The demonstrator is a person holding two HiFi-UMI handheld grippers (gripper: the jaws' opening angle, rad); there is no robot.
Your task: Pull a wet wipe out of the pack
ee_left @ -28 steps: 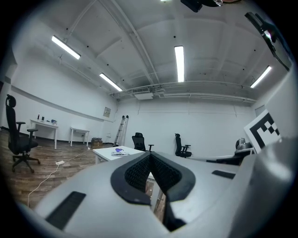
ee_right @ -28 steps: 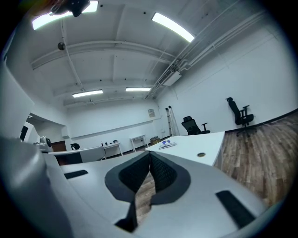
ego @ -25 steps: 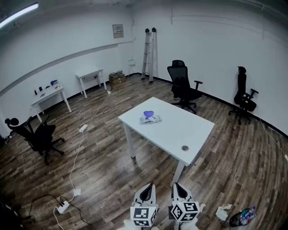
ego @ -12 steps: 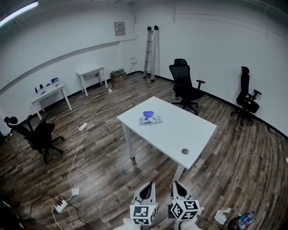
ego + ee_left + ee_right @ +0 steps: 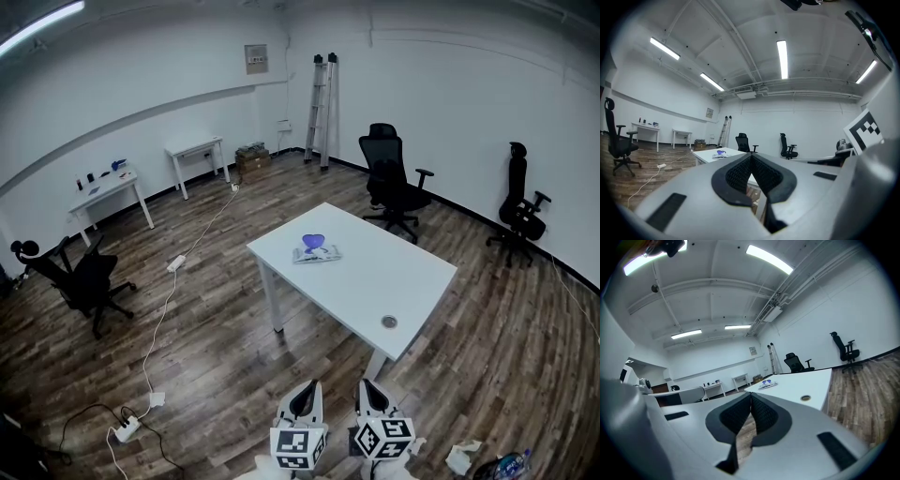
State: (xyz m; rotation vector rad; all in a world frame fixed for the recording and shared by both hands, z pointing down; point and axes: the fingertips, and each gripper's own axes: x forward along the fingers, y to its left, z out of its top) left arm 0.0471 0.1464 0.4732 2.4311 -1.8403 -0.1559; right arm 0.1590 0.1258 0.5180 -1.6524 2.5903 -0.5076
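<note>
Three views, all facing the white table [image 5: 394,272].
Head camera high, well back, aimed steeply down; left gripper [image 5: 306,392] and right gripper [image 5: 372,389] cameras look level from roughly tabletop height; all share table and ladder [image 5: 322,108] behind it.

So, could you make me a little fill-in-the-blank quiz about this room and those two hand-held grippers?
1. The wipe pack lies on a table coloured ____.
2. The left hand-held gripper and the right hand-held gripper both have their jaws ____.
3. The chair nearest the ladder is coloured ____.

Missing words: white; shut; black.
</note>
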